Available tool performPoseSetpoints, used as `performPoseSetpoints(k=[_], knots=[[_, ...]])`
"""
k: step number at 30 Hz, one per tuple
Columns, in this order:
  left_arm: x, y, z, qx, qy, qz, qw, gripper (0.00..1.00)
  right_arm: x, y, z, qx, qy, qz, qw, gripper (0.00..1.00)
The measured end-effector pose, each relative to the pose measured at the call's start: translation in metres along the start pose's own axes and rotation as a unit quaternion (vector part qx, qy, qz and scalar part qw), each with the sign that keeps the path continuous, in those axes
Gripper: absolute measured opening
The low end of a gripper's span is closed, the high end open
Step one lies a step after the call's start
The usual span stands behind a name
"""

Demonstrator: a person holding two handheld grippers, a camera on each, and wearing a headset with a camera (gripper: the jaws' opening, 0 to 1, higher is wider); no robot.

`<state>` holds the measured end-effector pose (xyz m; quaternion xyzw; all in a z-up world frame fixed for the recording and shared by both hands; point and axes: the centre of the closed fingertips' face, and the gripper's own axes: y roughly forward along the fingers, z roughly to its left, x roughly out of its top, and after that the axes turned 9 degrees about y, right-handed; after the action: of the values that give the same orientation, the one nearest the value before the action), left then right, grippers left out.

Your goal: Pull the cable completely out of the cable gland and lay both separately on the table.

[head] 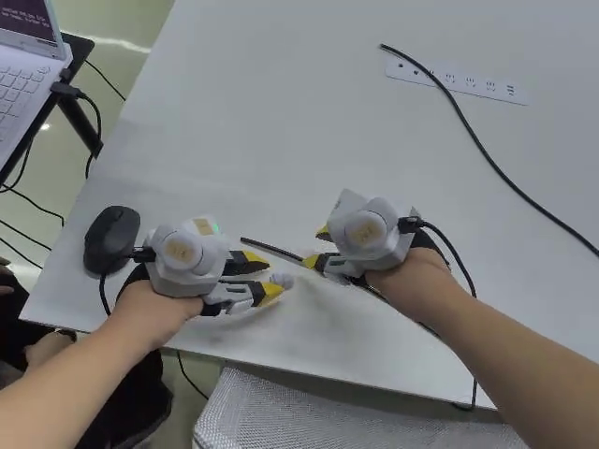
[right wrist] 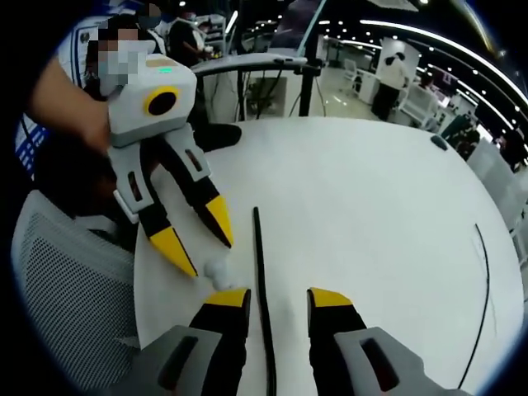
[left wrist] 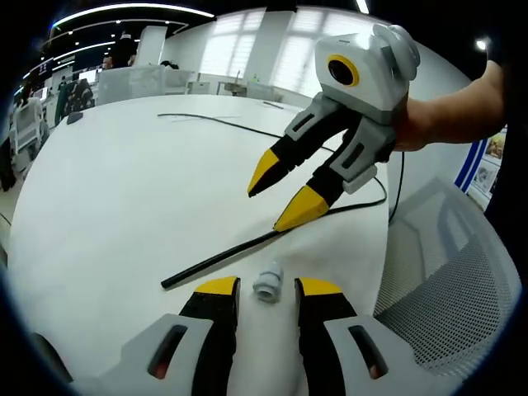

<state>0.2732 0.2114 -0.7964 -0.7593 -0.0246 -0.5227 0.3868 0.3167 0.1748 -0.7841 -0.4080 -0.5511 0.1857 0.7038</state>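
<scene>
On the desk (head: 281,122), near its front edge, the gland (left wrist: 267,280) and the cable (left wrist: 223,256) lay as two separate pieces. The small white gland sat just beside the thin black cable, not on it, and the cable's near end was bare.

The left tongs (left wrist: 268,286) were released, with jaws spread. The gland lay on the desk between their yellow tips, and I could not tell whether either tip touched it.

The right tongs (right wrist: 278,297) were released too. The cable ran flat along the desk through the gap between their jaws, closer to the jaw on the left of the right gripper view, and neither jaw pinched it.

The two tongs faced each other, tips near but apart.

A dark mouse (head: 110,238) rested at the desk's left edge. A white power strip (head: 459,82) lay far back, with a second black lead (head: 496,168) trailing from it. A laptop (head: 23,65) stood off the desk to the left.
</scene>
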Motion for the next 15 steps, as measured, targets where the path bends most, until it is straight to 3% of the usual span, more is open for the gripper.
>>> performPoseSetpoints(k=[8,10,15], knots=[[0.021,-0.010,-0.007,0.007,-0.024,-0.021,0.9995,0.36,0.003,-0.036,-0.004,0.008,0.025,-0.043,0.9987,0.38],[0.032,-0.014,-0.008,0.008,-0.039,-0.040,0.9984,0.39,0.002,-0.047,-0.007,0.005,0.026,-0.052,0.9983,0.40],[0.047,-0.023,-0.011,0.014,-0.050,-0.061,0.9968,0.41,0.001,-0.073,-0.011,0.000,0.041,-0.077,0.9962,0.45]])
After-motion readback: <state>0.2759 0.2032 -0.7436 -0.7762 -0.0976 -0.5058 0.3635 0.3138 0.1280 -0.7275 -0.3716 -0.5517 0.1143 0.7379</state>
